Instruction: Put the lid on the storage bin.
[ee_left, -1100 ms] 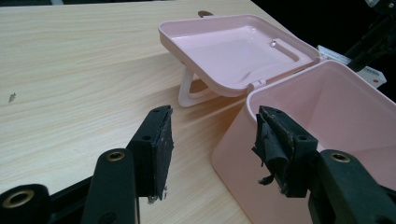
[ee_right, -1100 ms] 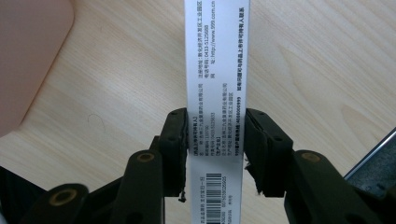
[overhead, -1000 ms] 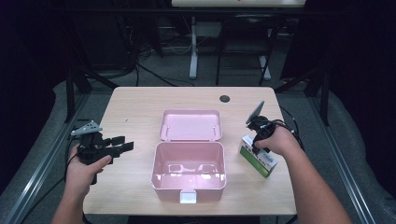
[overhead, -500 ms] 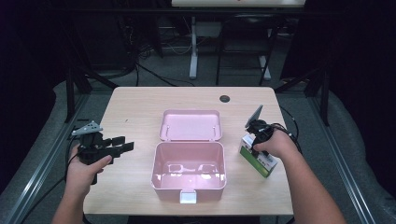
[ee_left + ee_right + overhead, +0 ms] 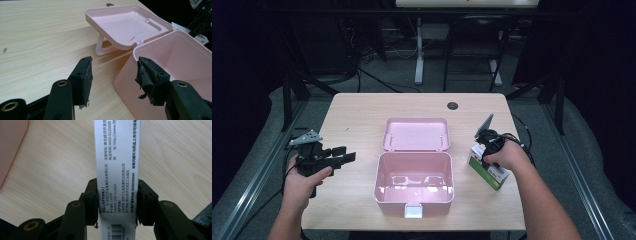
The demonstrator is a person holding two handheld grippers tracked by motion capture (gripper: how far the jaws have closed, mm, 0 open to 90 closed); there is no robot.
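While the right gripper [image 5: 116, 202] clamps the small green-and-white printed cardboard box [image 5: 488, 169] on the wooden table [image 5: 357, 120], seemingly by its narrow sides, the left gripper [image 5: 113, 80] hovers open beside the open pink plastic case [image 5: 414, 182].

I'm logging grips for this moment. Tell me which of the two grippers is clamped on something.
The right gripper, its jaws pressed against both sides of the white printed carton. The left gripper stands open beside the pink box, holding nothing.

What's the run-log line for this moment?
right gripper: shut on carton, on table | left gripper: open, beside pink box | lid: open
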